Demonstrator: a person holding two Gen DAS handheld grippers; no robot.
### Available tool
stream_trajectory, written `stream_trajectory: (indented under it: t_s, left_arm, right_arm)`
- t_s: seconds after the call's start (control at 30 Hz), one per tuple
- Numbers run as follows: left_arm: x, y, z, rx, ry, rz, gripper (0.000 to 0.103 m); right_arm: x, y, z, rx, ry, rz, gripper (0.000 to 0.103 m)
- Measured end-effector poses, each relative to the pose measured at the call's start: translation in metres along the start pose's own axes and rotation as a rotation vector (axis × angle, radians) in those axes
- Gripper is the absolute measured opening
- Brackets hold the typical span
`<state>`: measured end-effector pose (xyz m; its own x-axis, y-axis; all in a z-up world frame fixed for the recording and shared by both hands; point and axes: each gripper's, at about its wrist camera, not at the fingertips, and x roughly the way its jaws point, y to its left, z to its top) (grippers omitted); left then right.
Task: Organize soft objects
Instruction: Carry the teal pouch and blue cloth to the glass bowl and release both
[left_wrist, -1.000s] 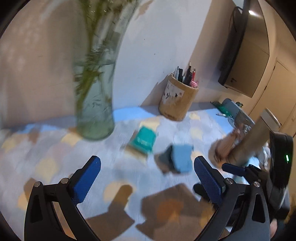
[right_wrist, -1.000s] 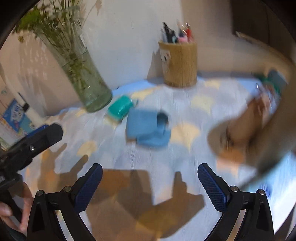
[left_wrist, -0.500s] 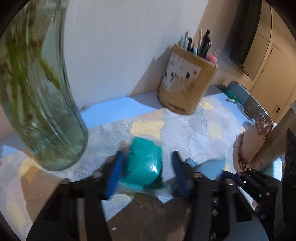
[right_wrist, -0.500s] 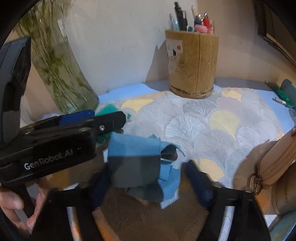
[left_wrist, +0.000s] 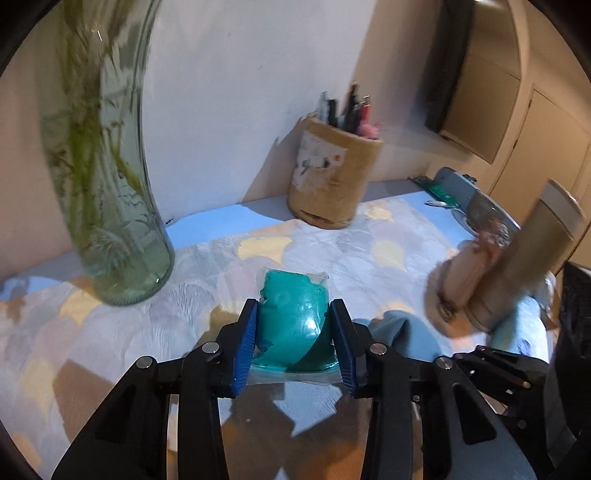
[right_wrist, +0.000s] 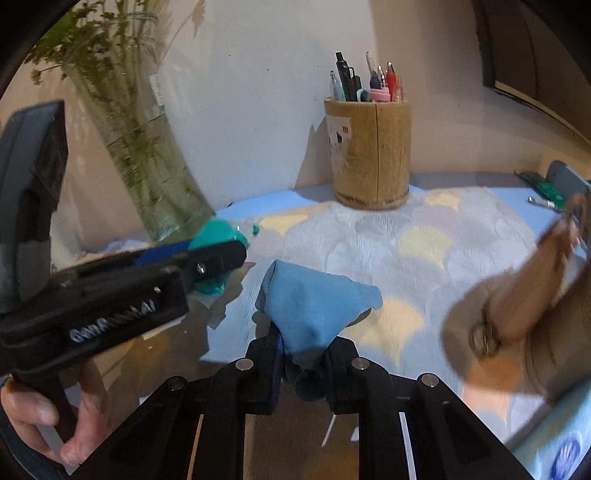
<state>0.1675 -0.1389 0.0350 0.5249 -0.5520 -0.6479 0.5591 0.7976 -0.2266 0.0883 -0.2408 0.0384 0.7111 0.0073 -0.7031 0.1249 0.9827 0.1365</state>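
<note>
Since both soft things are squishy and shapeless, each one gets its own pinch. The teal gel pack (left_wrist: 293, 321), sealed in a clear sleeve, sits between the blue pads (left_wrist: 246, 345) of the left gripper (left_wrist: 293, 341). The jaws have just been closing and now press both its sides, so it bulges up between them, near the middle of the worktop (left_wrist: 369, 266). Squeezing it across the narrow way probably keeps the slippery sleeve from sliding out.

The blue cloth (right_wrist: 314, 302) is bunched into a peak in the right gripper (right_wrist: 304, 363). Those jaws have just been closing too and are clenched tight on a gathered fold, with the rest of the fabric fanning out toward the back edge. Grabbing a fold rather than a flat bit makes sense, since flat cloth gives nothing to bite on.

From the right wrist view, a hand (right_wrist: 40, 417) holds the left tool just beside the cloth, so the two grabs sit close together.

Further out, a glass vase (left_wrist: 107, 166) of green stems stands by the back-left corner, a pen holder (right_wrist: 371, 151) sits at the back edge, and a tan pouch (left_wrist: 465, 273) leans on a metal flask (left_wrist: 524, 262) on the right. Looks like both items are gripped but not yet lifted.
</note>
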Motion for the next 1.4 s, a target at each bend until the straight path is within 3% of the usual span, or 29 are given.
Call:
stream_trajectory:
  t_s: [0.27, 0.5, 0.8, 1.0, 1.13, 1.23, 1.4]
  left_arm:
    - [-0.050, -0.036, -0.035, -0.017, -0.024, -0.006, 0.036]
    - [-0.078, -0.091, -0.039, 0.000, -0.035, -0.097, 0.036]
    - [-0.105, -0.200, -0.022, 0.132, -0.087, -0.251, 0.036]
    - [-0.083, -0.287, -0.004, 0.256, -0.078, -0.306, 0.036]
    - [-0.048, -0.329, 0.007, 0.266, -0.058, -0.332, 0.036]
    - [-0.022, -0.353, 0.014, 0.288, -0.056, -0.310, 0.036]
    - [0.019, -0.380, 0.014, 0.333, -0.051, -0.258, 0.036]
  right_arm:
    - [-0.045, 0.003, -0.048, 0.030, 0.030, 0.054, 0.017]
    - [-0.104, -0.014, -0.061, 0.043, -0.002, 0.035, 0.017]
    - [-0.195, -0.102, -0.062, 0.211, -0.065, -0.086, 0.017]
    - [-0.246, -0.187, -0.048, 0.291, -0.134, -0.191, 0.017]
    - [-0.261, -0.241, -0.029, 0.335, -0.136, -0.238, 0.017]
    - [-0.257, -0.270, -0.011, 0.343, -0.119, -0.228, 0.017]
    - [-0.228, -0.316, 0.016, 0.405, -0.060, -0.138, 0.017]
